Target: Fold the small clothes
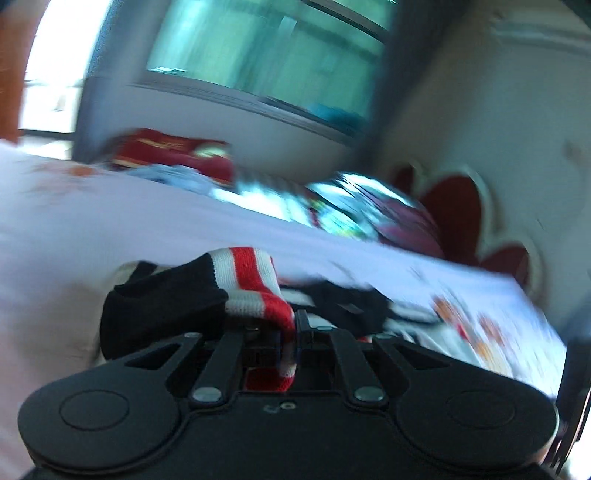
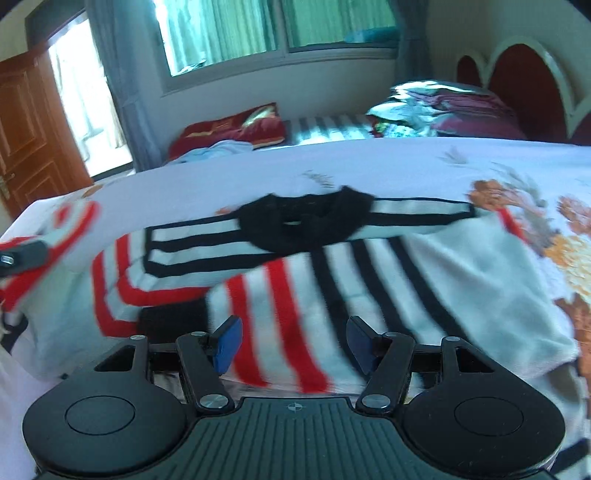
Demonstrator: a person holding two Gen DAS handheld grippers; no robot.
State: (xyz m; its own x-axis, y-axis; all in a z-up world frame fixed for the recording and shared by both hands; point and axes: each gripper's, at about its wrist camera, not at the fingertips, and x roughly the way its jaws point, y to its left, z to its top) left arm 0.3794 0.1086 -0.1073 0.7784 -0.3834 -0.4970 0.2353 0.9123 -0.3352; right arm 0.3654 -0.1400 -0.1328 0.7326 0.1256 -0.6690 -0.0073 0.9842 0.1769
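Left gripper [image 1: 293, 328] clenched on striped sweater [image 2: 295, 280] cuff, right gripper [image 2: 293, 345] released above near hem, floral bedsheet [image 2: 406, 170] beneath.

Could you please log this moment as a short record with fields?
surface: bed with floral sheet
garment: striped sweater, white with red and black stripes, black collar, spread on the sheet
left gripper: shut on a red-and-white striped part of the sweater
right gripper: open above the sweater, nothing between its pads
background: red pillow, window
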